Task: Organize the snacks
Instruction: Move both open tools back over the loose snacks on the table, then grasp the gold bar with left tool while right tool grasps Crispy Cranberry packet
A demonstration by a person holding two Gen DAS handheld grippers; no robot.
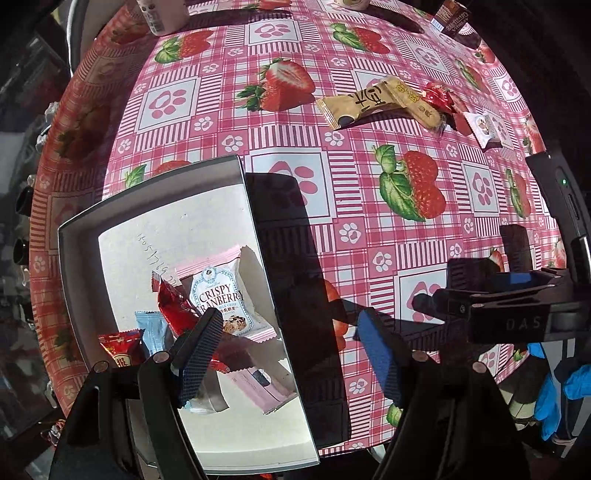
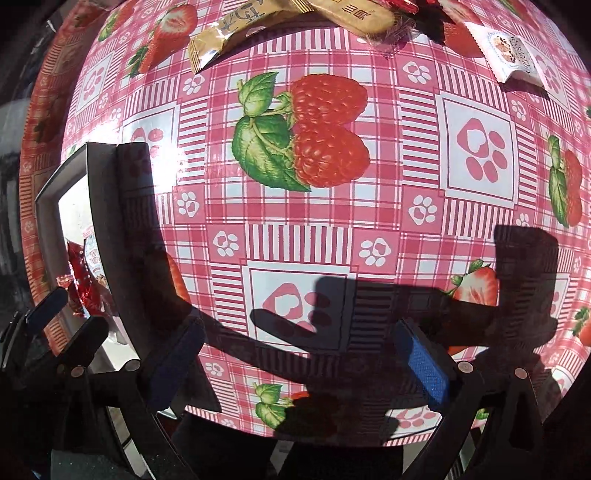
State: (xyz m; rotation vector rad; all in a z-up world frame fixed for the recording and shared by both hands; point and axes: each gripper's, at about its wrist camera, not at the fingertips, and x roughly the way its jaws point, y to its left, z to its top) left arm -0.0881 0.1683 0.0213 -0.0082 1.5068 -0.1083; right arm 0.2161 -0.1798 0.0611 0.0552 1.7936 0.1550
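Note:
A shallow white box (image 1: pixel 207 206) sits at the table's near left and holds several snack packets, among them a Crispy Cranberry packet (image 1: pixel 225 299) and a red foil packet (image 1: pixel 173 306). My left gripper (image 1: pixel 288 354) is open and empty, straddling the box's right wall. Loose on the table at the far right lie a tan packet (image 1: pixel 354 105), a yellow biscuit packet (image 1: pixel 417 105), a red packet (image 1: pixel 439 96) and a white packet (image 1: pixel 484 127). My right gripper (image 2: pixel 299 365) is open and empty above the cloth; the box (image 2: pixel 48 192) shows at its left, the tan packet (image 2: pixel 225 29) far ahead.
The round table wears a pink strawberry and paw-print cloth (image 1: pixel 332 221). A white bottle (image 1: pixel 159 14) and a dark carton (image 1: pixel 450 14) stand at the far edge. The right gripper's body (image 1: pixel 491 306) shows at the right of the left wrist view.

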